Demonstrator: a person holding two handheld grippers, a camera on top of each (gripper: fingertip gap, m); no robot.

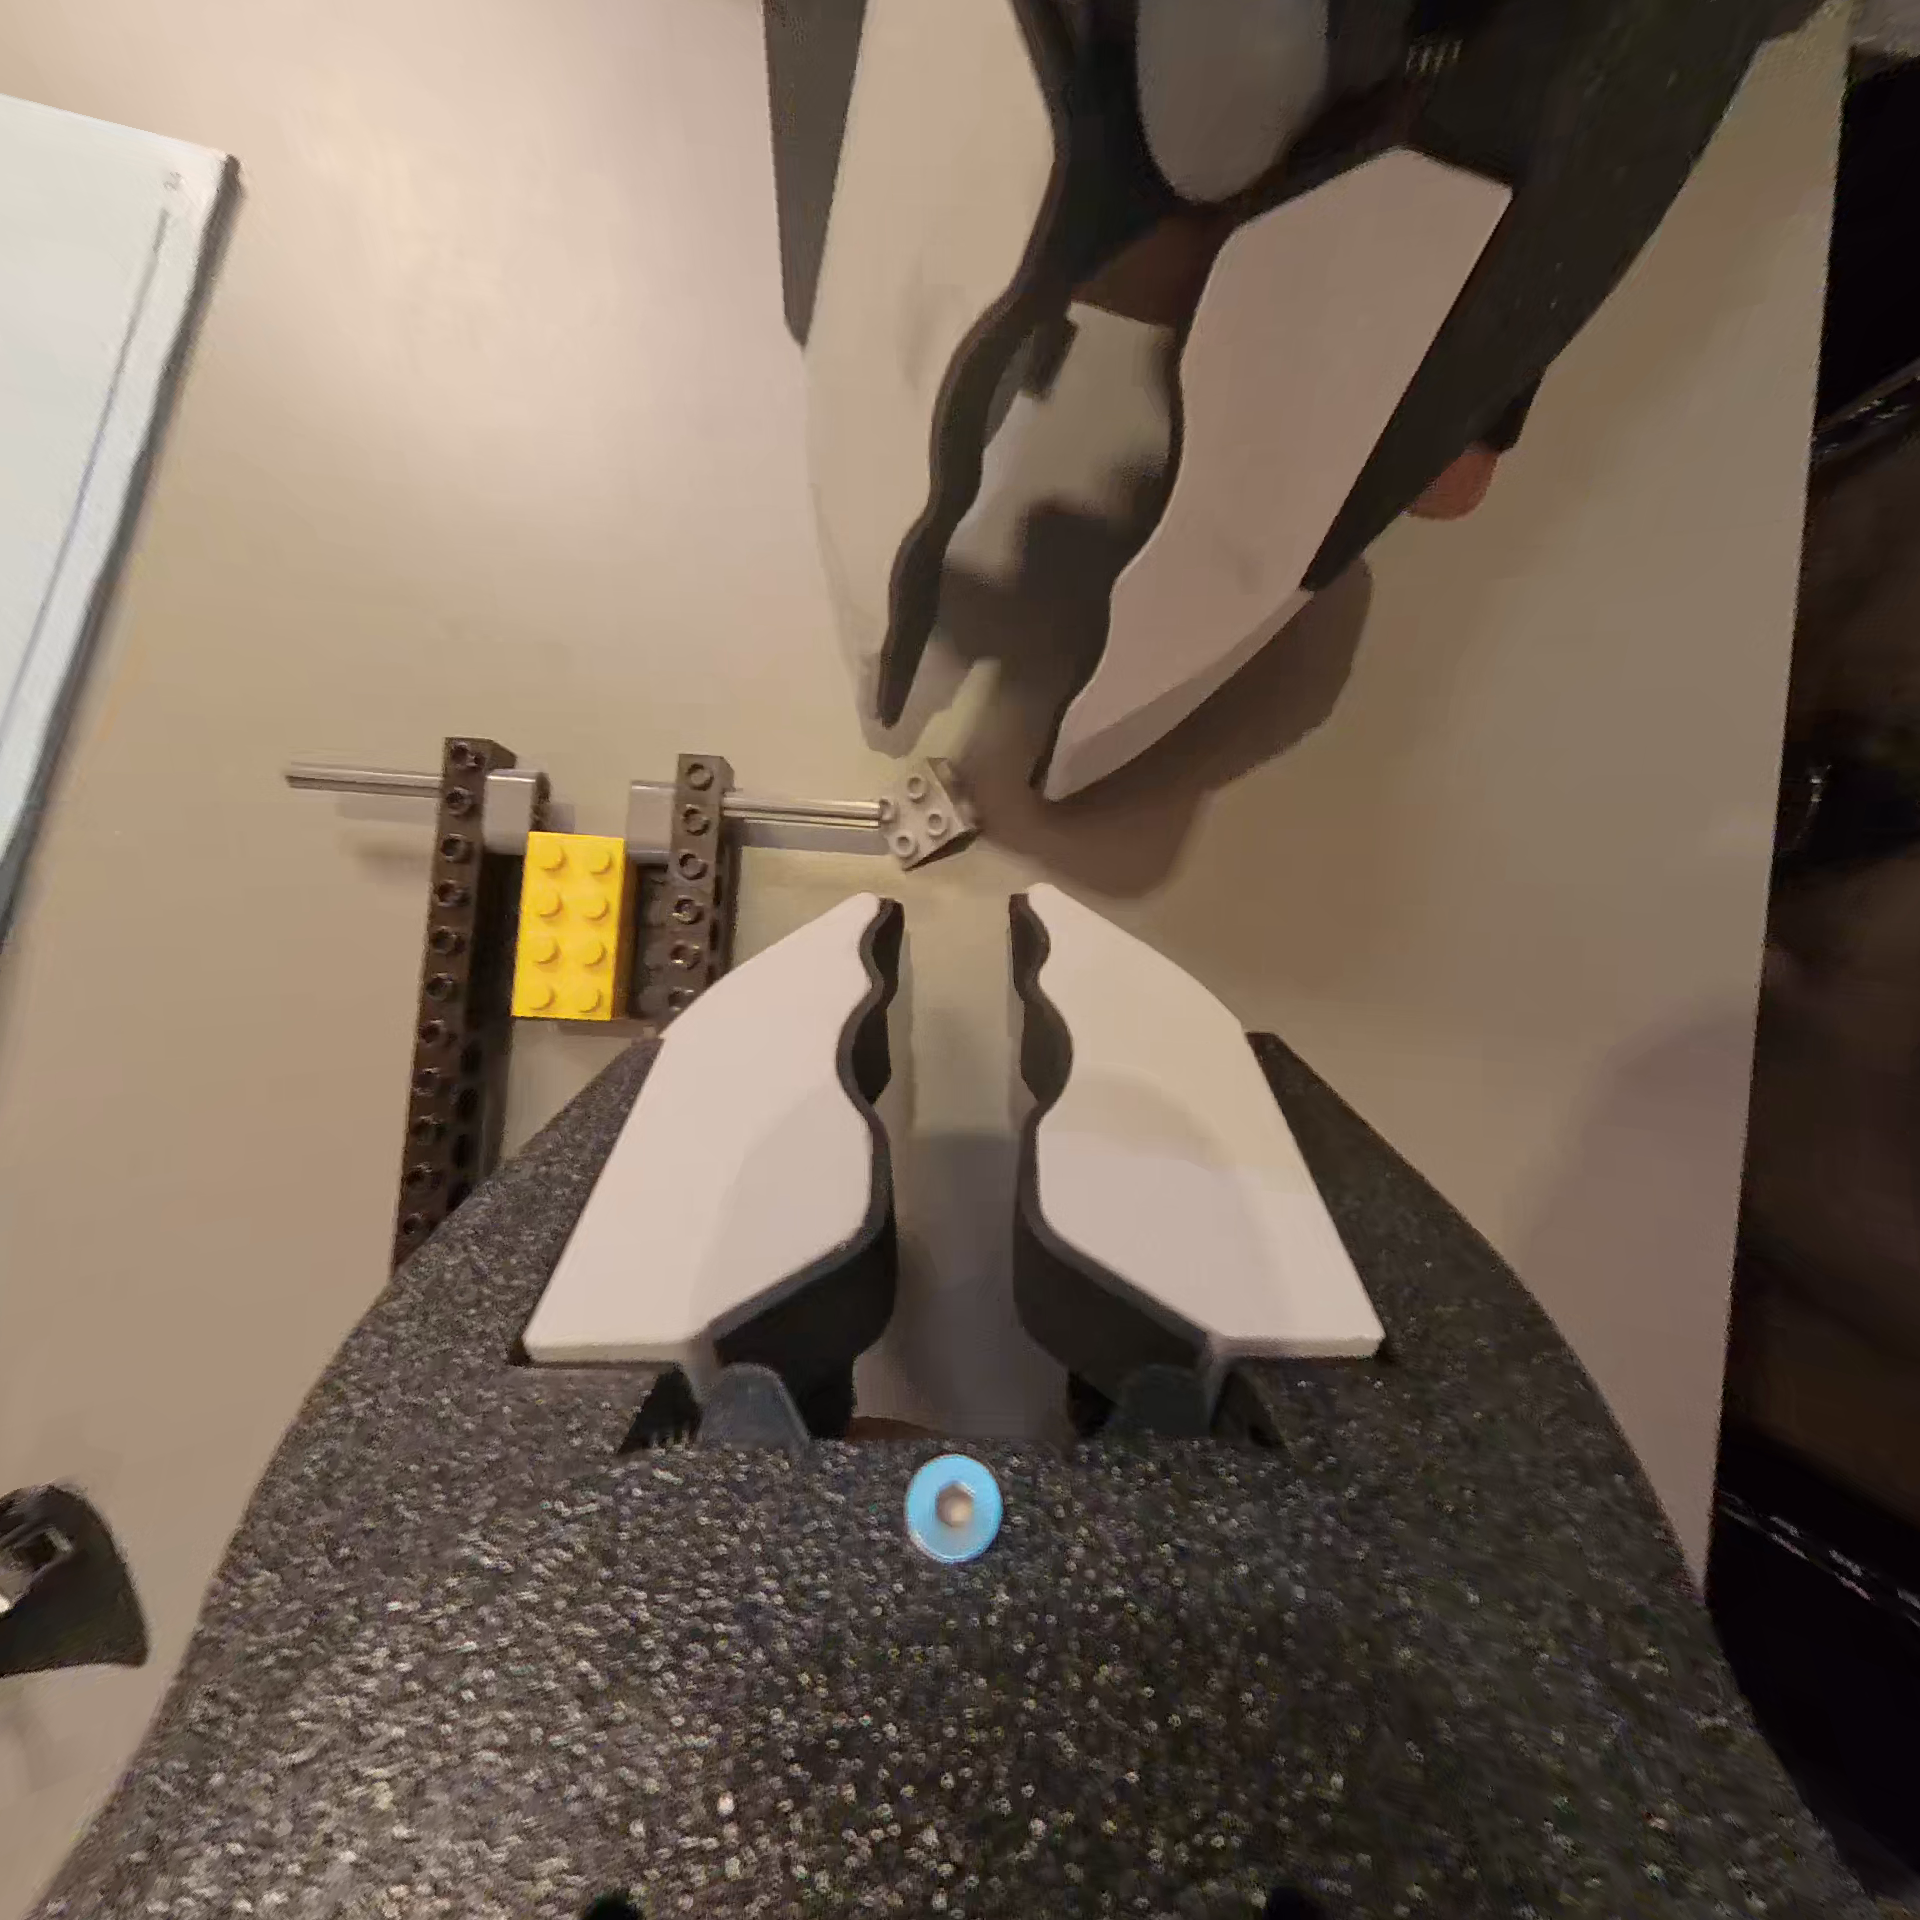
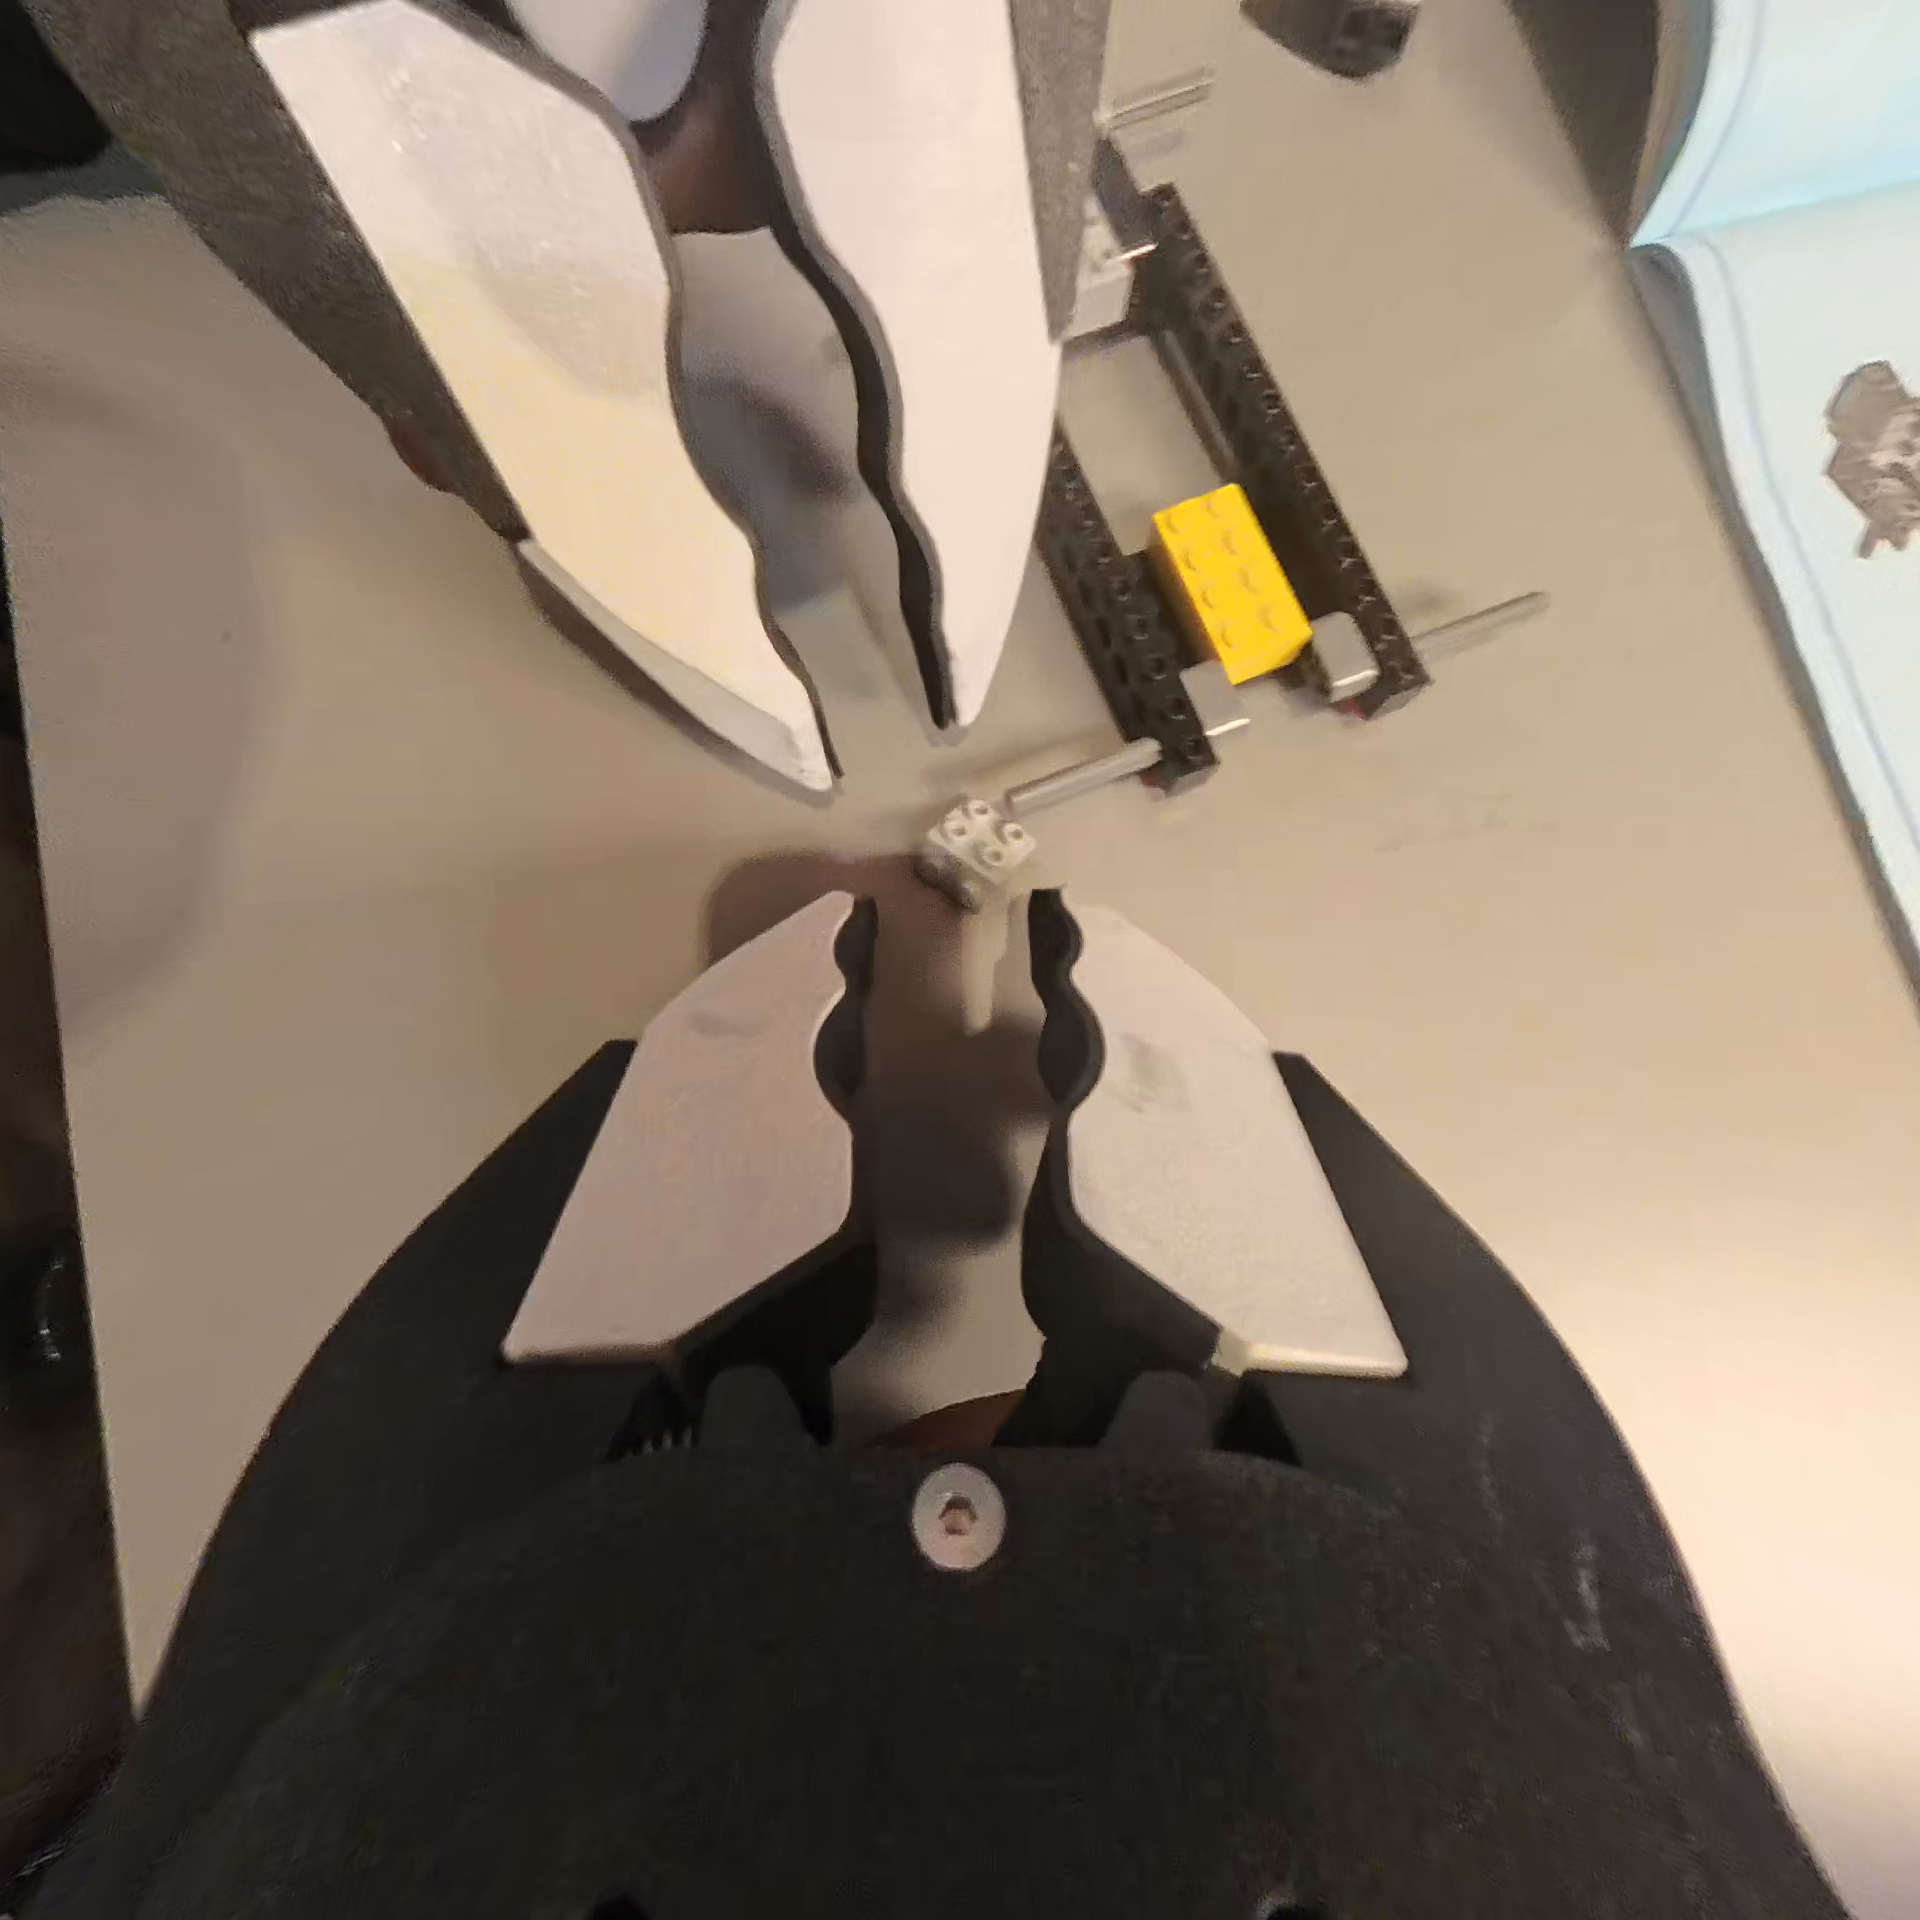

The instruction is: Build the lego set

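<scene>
Two hand-held tools meet over a small grey studded brick [image 1: 928,823] on a plain beige table [image 1: 416,468].

Both the left tool [image 1: 956,909] and the right tool [image 2: 951,909] stand open with nothing between their pads, tips facing each other across the brick, which lies loose just off the end of a grey axle [image 1: 800,816]. In the left view, at 9 o'clock from the brick, the axle runs through two black perforated beams [image 1: 447,997] that flank a yellow brick [image 1: 569,925]. A pale blue booklet [image 1: 73,436] lies along the table's edge at 10 o'clock, and a dark surface [image 1: 1860,935] borders the table at 3 o'clock.
</scene>
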